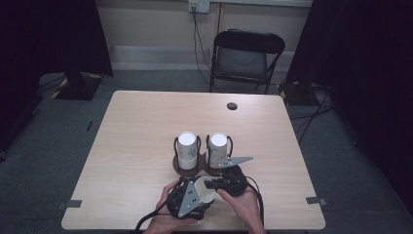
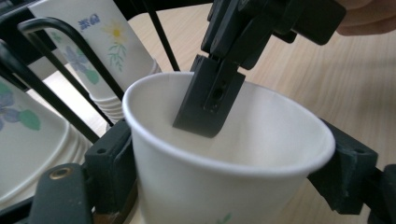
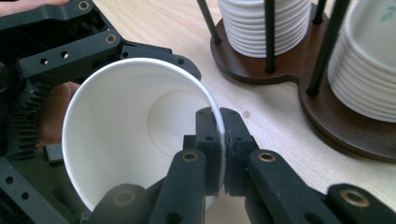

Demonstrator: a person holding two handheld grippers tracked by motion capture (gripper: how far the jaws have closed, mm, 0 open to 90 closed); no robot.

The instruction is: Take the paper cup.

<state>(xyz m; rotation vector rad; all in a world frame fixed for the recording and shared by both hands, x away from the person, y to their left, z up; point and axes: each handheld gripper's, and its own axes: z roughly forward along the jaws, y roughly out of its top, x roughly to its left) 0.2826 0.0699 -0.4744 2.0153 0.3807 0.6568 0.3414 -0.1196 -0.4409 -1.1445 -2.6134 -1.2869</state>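
Now | right claw [image 3: 222, 140] pinching paper cup [image 3: 135, 135] rim | left claw [image 2: 224, 154] hugging cup | blue print unreadable

- Loose paper cup [image 1: 203, 190]: one
- Cup stacks [image 1: 186, 150] in holder: two
- Wooden holder [image 1: 200, 166]: one
- Grippers: two
- Folding chair [image 1: 246, 58]: one

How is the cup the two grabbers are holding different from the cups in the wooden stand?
The held cup is single, while the stacked cups sit nested in two piles inside the wooden stand. The held cup is tipped, its open mouth facing the right gripper, which pinches its rim; the stacked cups stand straight with nothing gripping them. The left gripper has a jaw on each side of the held cup. Both are white paper cups.
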